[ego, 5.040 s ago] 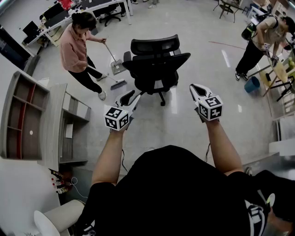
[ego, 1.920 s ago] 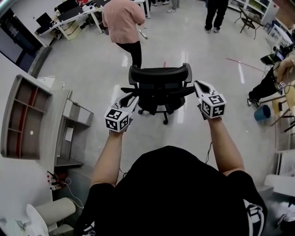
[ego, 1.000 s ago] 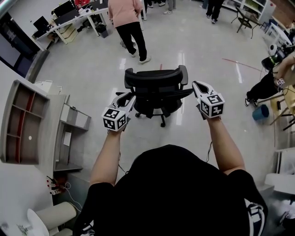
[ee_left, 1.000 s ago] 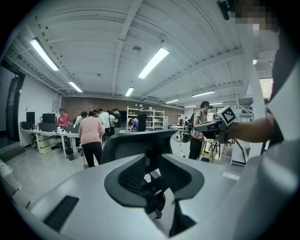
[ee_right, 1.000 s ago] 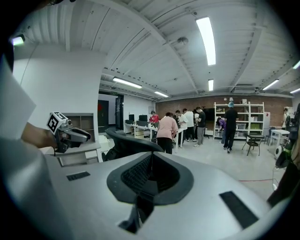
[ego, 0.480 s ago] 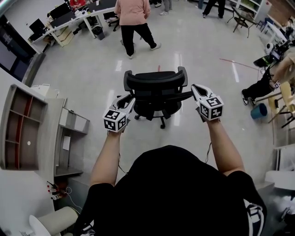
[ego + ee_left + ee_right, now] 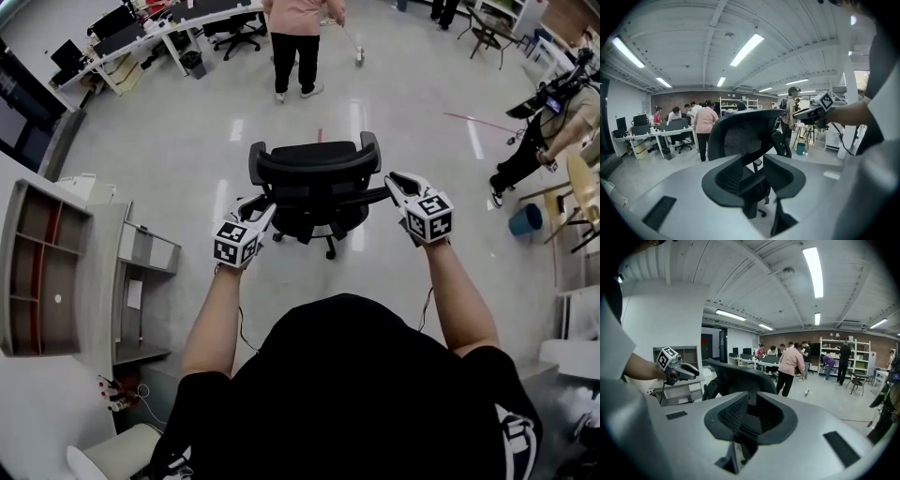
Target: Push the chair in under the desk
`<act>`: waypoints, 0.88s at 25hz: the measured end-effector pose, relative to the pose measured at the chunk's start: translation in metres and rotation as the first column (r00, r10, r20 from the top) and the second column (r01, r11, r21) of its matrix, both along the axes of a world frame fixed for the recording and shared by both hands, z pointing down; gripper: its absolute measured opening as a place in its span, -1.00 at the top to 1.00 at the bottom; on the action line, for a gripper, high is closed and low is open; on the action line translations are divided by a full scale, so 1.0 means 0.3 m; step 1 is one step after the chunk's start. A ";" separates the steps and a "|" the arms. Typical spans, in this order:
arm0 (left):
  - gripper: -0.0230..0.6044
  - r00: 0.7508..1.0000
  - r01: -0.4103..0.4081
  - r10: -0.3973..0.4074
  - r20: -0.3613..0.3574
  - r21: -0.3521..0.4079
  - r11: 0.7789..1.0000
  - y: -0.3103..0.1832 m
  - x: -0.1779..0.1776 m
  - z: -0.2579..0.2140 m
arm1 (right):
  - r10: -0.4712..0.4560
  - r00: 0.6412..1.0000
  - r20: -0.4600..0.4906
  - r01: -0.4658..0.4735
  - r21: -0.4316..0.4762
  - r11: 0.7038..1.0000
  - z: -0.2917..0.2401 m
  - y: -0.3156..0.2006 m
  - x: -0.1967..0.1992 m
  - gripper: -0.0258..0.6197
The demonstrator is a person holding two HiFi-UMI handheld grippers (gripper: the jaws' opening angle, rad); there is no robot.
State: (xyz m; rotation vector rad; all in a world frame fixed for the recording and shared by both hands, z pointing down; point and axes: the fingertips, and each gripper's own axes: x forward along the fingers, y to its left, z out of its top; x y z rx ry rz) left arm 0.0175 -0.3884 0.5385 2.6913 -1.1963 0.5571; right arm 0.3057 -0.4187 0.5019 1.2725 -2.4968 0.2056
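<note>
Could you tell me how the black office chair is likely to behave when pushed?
The chair will probably roll easily: its base seems to have casters, and the floor looks smooth and glossy. It may swivel or veer if pushed off-centre, since everything sits on that one central base.

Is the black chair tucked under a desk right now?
No, the black chair stands out on the open floor, well apart from the gray desk at the left.

Black mesh office chair (image 7: 314, 183) upright on floor (image 7: 187, 141)
</note>
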 end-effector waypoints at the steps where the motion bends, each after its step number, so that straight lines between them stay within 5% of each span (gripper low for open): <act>1: 0.47 1.000 -0.013 0.013 0.017 -0.005 1.000 -0.005 0.003 0.010 | -0.013 1.000 -0.010 0.013 -0.006 1.000 0.012 -0.003 -0.007 0.75; 5: 0.34 0.988 -0.076 0.077 0.133 -0.011 0.997 -0.021 0.021 0.054 | -0.072 0.997 -0.036 0.071 -0.020 0.997 0.059 -0.015 -0.034 0.63; 13: 0.09 0.915 -0.191 0.201 0.349 -0.065 0.980 -0.066 0.039 0.184 | -0.239 0.956 -0.170 0.221 -0.120 0.968 0.214 -0.034 -0.088 0.23; 18: -0.02 0.835 -0.237 0.263 0.483 -0.115 0.965 -0.085 0.045 0.269 | -0.350 0.877 -0.328 0.300 -0.195 0.934 0.333 -0.033 -0.111 0.08; 22: -0.09 0.746 -0.275 0.317 0.585 -0.163 0.948 -0.101 0.049 0.334 | -0.394 0.823 -0.409 0.325 -0.228 0.918 0.394 -0.046 -0.110 0.05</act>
